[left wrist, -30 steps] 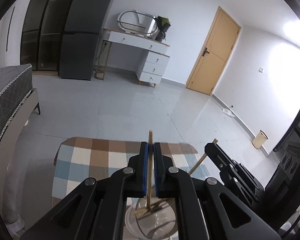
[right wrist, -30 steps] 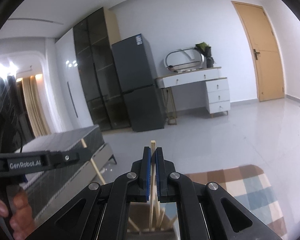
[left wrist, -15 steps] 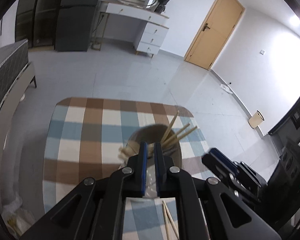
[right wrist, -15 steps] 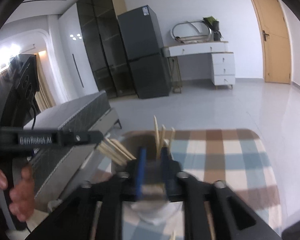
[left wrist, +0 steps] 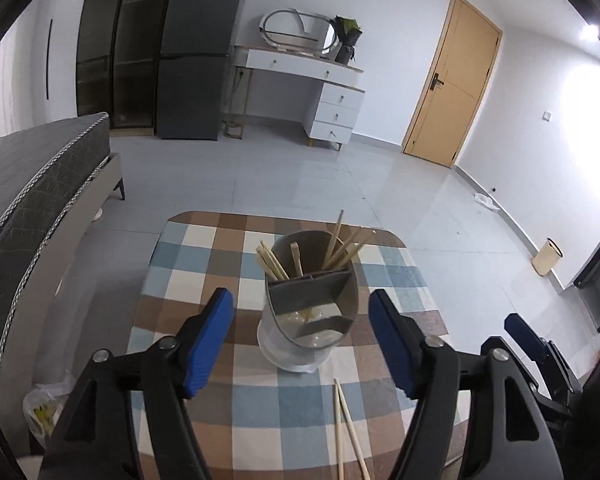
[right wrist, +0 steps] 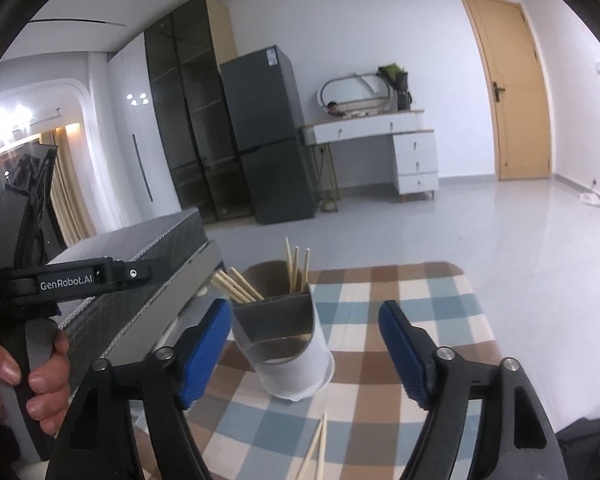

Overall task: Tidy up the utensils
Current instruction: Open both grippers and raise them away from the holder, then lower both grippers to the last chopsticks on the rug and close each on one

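Two thin wooden chopsticks (left wrist: pixel 346 428) lie loose on the checked tablecloth (left wrist: pixel 204 264) at 6 o'clock from the grey divided holder (left wrist: pixel 310 300), so the empty, wide-open left gripper (left wrist: pixel 302 338) and right gripper (right wrist: pixel 306 354) should probably grab them next.

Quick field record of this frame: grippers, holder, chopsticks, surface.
left gripper: open, holds nothing
right gripper: open, holds nothing
utensil holder: upright on the table, divided into compartments, set ahead of and between both grippers' fingers
chopsticks in holder: several, leaning in the rear compartments
loose chopsticks: two, flat on the cloth nearer the camera than the holder
table: covered with a checked cloth
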Demonstrator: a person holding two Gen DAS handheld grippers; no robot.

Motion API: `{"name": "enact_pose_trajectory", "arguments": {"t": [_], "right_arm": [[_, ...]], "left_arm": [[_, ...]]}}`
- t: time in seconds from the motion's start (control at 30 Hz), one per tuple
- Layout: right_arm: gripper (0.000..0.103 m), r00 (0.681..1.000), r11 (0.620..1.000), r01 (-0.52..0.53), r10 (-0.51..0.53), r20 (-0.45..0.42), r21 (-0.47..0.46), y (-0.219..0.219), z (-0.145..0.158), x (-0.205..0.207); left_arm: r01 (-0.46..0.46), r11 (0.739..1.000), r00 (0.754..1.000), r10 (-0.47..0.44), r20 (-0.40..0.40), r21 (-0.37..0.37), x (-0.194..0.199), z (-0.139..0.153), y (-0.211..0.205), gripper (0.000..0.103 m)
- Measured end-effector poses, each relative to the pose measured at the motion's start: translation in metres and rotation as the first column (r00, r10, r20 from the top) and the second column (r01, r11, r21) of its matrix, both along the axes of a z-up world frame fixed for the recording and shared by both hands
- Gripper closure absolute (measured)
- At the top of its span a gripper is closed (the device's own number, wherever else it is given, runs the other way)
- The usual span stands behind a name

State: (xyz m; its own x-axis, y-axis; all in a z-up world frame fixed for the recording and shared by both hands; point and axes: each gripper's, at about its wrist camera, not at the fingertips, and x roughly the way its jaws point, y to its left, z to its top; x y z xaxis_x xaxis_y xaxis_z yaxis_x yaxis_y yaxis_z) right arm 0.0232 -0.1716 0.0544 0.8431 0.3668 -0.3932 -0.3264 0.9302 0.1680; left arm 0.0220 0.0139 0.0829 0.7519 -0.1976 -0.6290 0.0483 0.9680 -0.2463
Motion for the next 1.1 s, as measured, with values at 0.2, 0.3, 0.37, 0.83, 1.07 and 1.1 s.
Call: {"name": "enact_pose_trajectory", "arguments": {"t": [0.2,0.3,0.37,0.83,1.07,1.1], "right_arm": [[0.014,0.999,1.0,0.022,-0.022,0.048,0.003,-0.008,0.002,-0.025],[0.012,0.998,0.999,0.031,-0.032,0.054,0.011,-0.013,-0.001,-0.034],[0.01,0.998,0.999,0.039,-0.04,0.054,0.017,-0.018,-0.004,-0.039],[0.0,0.997,0.994,0.078,-0.076,-0.023,0.071,-0.045,-0.023,-0.047],[0.0,0.993,0.992,0.093,-0.086,-0.083,0.089,-0.047,-0.038,-0.038],[0.0,0.992,0.992,0.102,-0.095,-0.088,0.077,-0.045,-0.041,-0.036]], "left_arm": [[-0.02,0.999,0.998,0.017,0.064,0.041,-0.025,0.003,-0.013,0.021],[-0.025,0.998,0.996,0.02,0.09,0.057,-0.036,0.005,-0.019,0.018],[-0.022,0.999,0.996,0.018,0.09,0.048,-0.041,0.006,-0.021,0.017],[-0.065,0.994,0.995,0.059,0.075,0.092,-0.046,-0.042,-0.032,0.009],[-0.07,0.99,0.997,0.065,0.04,0.123,-0.03,-0.078,-0.03,0.009],[-0.075,0.99,0.997,0.071,0.035,0.122,-0.028,-0.082,-0.028,0.009]]}}
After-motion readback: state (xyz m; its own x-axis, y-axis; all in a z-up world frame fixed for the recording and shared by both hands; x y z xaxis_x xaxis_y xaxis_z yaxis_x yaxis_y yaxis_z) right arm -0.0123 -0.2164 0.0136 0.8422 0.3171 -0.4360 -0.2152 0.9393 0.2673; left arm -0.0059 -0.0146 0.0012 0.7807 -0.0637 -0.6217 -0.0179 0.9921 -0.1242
